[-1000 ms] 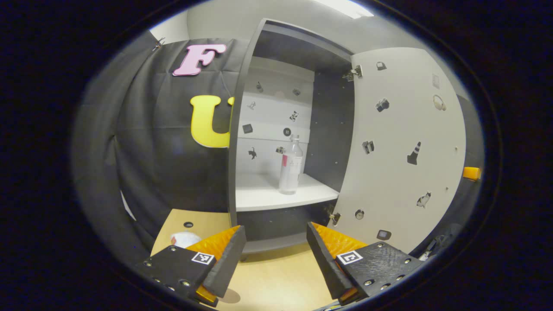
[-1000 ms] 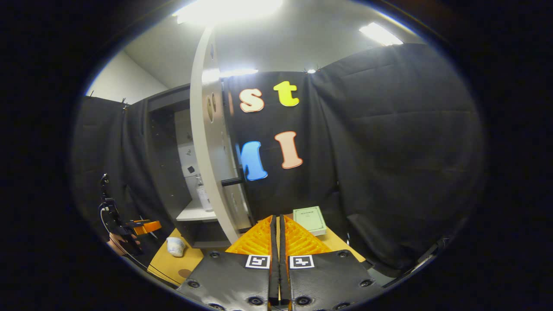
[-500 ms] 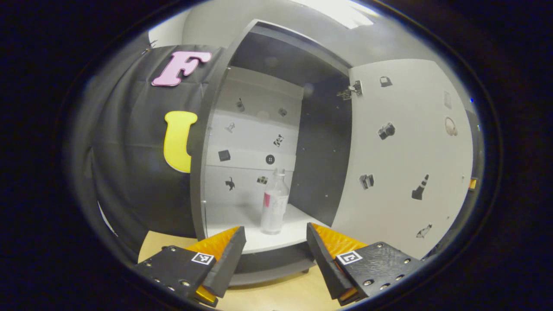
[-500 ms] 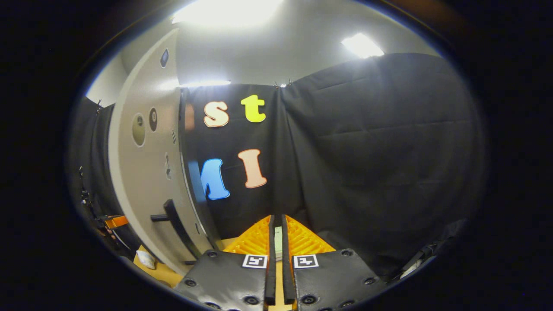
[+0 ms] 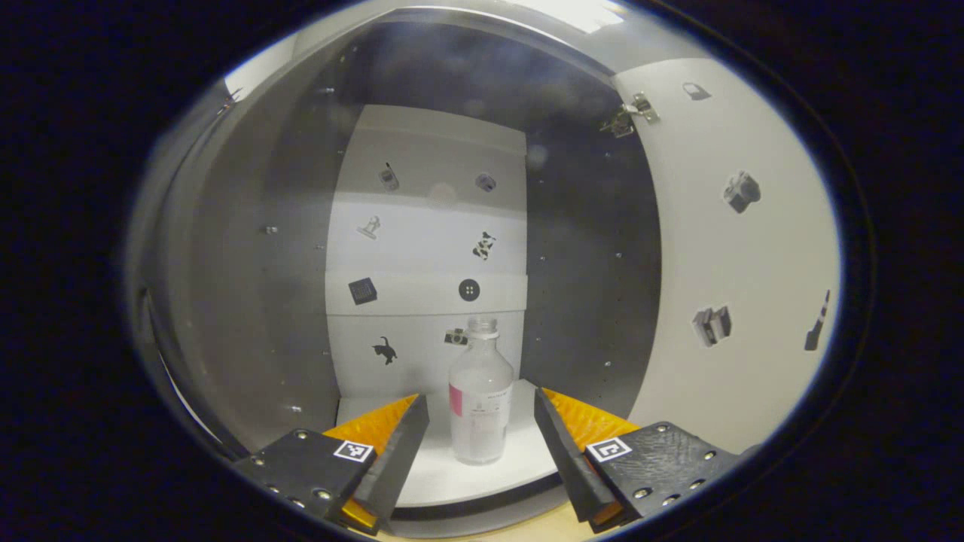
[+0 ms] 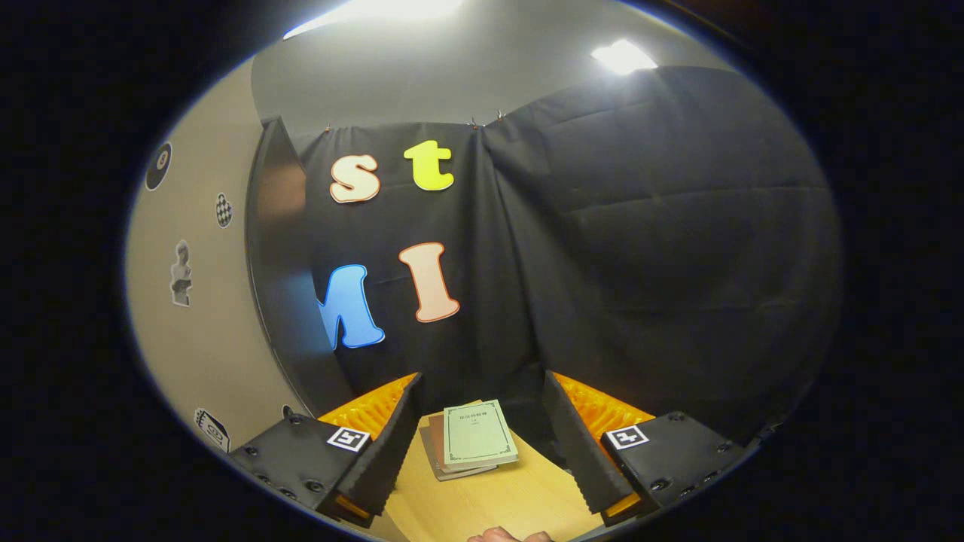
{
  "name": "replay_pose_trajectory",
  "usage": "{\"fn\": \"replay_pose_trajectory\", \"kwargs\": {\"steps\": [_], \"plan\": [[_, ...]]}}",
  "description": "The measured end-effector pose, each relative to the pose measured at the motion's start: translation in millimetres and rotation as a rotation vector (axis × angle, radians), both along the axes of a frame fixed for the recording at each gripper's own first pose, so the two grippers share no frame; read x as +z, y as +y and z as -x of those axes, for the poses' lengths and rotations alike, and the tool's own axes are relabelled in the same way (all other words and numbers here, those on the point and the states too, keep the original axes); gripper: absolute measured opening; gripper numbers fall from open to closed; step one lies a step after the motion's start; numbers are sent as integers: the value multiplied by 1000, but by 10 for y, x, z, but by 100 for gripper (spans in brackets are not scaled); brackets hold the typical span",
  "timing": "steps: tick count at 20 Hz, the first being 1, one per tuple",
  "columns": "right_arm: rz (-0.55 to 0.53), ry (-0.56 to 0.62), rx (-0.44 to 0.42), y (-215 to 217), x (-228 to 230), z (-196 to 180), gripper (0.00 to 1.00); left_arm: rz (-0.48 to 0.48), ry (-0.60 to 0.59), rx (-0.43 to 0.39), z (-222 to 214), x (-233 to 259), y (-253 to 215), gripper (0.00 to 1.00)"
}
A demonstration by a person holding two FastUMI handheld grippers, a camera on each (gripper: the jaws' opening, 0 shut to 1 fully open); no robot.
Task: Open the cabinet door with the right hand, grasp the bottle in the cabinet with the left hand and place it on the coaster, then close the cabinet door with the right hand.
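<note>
The bottle [image 5: 481, 399] stands upright between the left gripper's [image 5: 480, 444] spread jaws, untouched.

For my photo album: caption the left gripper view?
Open tool nears clear plastic bottle on white cabinet shelf.

Green booklet [image 6: 479, 433] stacked on a brown one, on the table [image 6: 497, 500].
</note>
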State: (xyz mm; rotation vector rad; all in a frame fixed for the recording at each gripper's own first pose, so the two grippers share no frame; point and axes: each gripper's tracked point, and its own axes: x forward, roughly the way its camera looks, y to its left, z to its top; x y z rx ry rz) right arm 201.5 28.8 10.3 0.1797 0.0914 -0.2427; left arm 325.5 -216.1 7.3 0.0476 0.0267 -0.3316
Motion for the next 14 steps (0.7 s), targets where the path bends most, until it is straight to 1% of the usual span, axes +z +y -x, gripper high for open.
{"fn": "replay_pose_trajectory", "kwargs": {"steps": [1,2,3,6,7,11,14], "plan": [[5,4,-6,-56,-13,-44,98,2,-3,11,-102,-17,-17,87],[14,12,-11,-114,-42,-66,92,8,0,15,-215,-40,-54,85],[16,26,-11,-155,-84,-88,98,9,3,8,-274,-57,-87,87],[20,68,-5,-212,-213,-116,98,-7,-28,3,-480,-13,-165,87],[23,73,-9,-238,-235,-123,98,-18,-32,6,-532,-25,-191,88],[11,92,9,-281,-326,-234,98,-9,19,13,-709,-241,-243,86],[3,94,18,-341,-338,-305,98,30,52,18,-789,-353,-246,87]]}}
